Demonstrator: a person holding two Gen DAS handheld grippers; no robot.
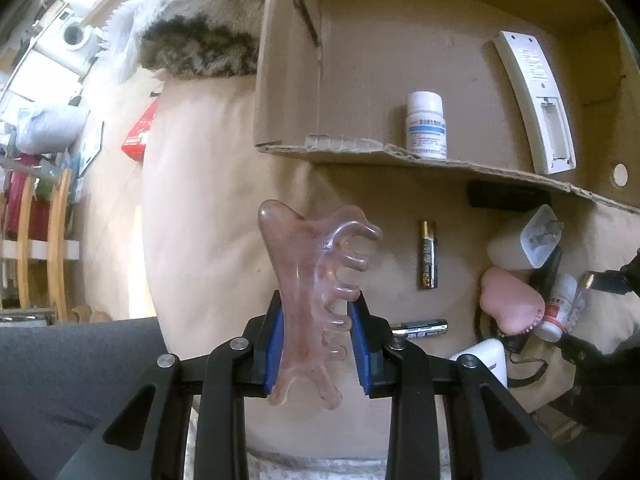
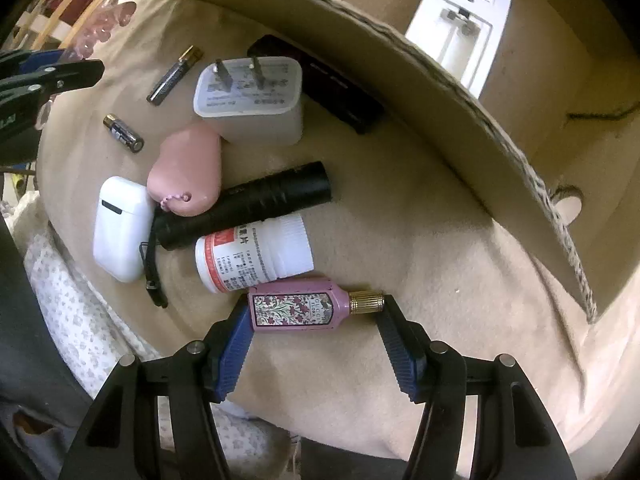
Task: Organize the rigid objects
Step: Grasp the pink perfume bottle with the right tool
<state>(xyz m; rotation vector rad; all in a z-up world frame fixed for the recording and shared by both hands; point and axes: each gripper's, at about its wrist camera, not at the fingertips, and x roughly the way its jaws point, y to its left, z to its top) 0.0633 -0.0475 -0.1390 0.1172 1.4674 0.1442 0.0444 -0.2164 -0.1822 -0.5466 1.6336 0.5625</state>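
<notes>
Beige blanket [image 2: 400, 240] bears perfume bottle [image 2: 298, 307] lying crosswise between right claw [image 2: 314, 320] fingertips.

Translucent pink comb-shaped scraper [image 1: 312, 300] between blue pads [image 1: 276, 340], pink perfume bottle [image 2: 298, 310] with floral label and gold cap, white pill bottle [image 2: 256, 254] with red label, black flashlight [image 2: 248, 204], brown cardboard box [image 2: 400, 72], beige blanket [image 2: 400, 240].

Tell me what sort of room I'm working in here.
Most likely a lived-in home room, perhaps a bedroom: the small items lie on a beige blanket, a furry throw is beside the cardboard box, and a washing machine stands behind.
</notes>
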